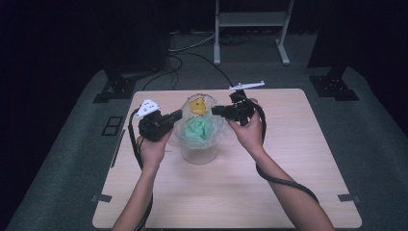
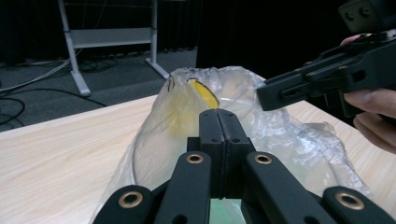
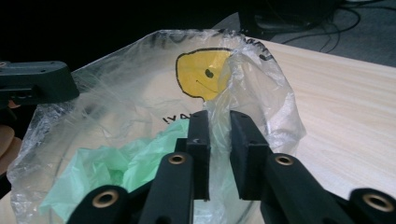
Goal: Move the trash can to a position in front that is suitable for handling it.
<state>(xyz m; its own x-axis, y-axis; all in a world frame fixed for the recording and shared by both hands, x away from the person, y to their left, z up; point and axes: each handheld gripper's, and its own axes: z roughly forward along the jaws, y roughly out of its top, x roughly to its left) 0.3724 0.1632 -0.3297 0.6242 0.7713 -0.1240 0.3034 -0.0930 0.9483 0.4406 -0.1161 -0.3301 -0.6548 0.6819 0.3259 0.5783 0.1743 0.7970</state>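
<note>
A clear plastic bag [image 1: 208, 126] printed with a yellow smiley face [image 1: 197, 106] lines a clear round container [image 1: 198, 154] at the table's middle. Crumpled green film [image 1: 196, 129] lies inside it. My left gripper [image 1: 179, 114] is at the bag's left rim; in the left gripper view its jaws [image 2: 218, 115] are pressed together against the bag [image 2: 280, 135]. My right gripper [image 1: 214, 110] is at the right rim. In the right gripper view its jaws [image 3: 218, 119] pinch a fold of the bag [image 3: 140, 84], with the smiley face [image 3: 201, 74] and green film [image 3: 112, 163] beyond.
The wooden table [image 1: 288, 168] is bare around the container. A white metal stand [image 1: 250, 19] and cables [image 1: 192, 48] sit on the grey floor behind the table. Black mounts [image 1: 334, 84] stand at the far corners.
</note>
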